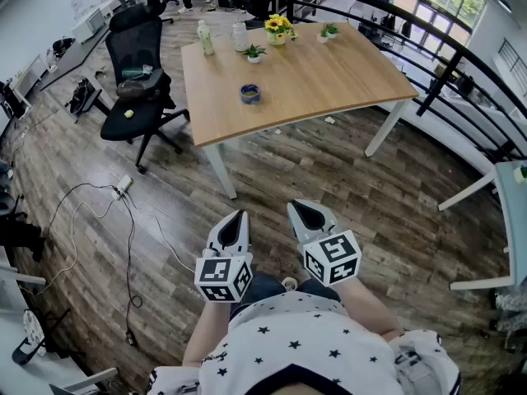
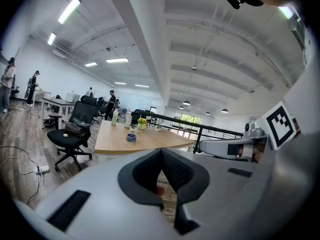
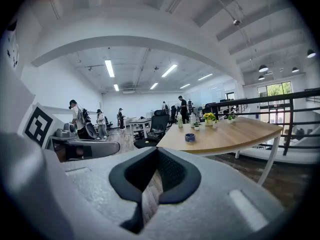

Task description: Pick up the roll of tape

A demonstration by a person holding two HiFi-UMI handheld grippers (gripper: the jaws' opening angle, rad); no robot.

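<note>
A blue roll of tape (image 1: pixel 249 94) lies flat near the middle of a wooden table (image 1: pixel 329 85); it also shows small and far off as the tape (image 2: pixel 131 137) in the left gripper view and the tape (image 3: pixel 190 137) in the right gripper view. My left gripper (image 1: pixel 239 218) and right gripper (image 1: pixel 298 211) hang side by side over the wood floor, well short of the table's near edge. Both are shut with nothing between the jaws.
At the table's far edge stand two bottles (image 1: pixel 205 38), a yellow flower pot (image 1: pixel 279 29) and small plants (image 1: pixel 254 53). A black office chair (image 1: pixel 136 81) sits left of the table. Cables (image 1: pixel 123 220) run across the floor at left. A black railing (image 1: pixel 428 48) curves at right.
</note>
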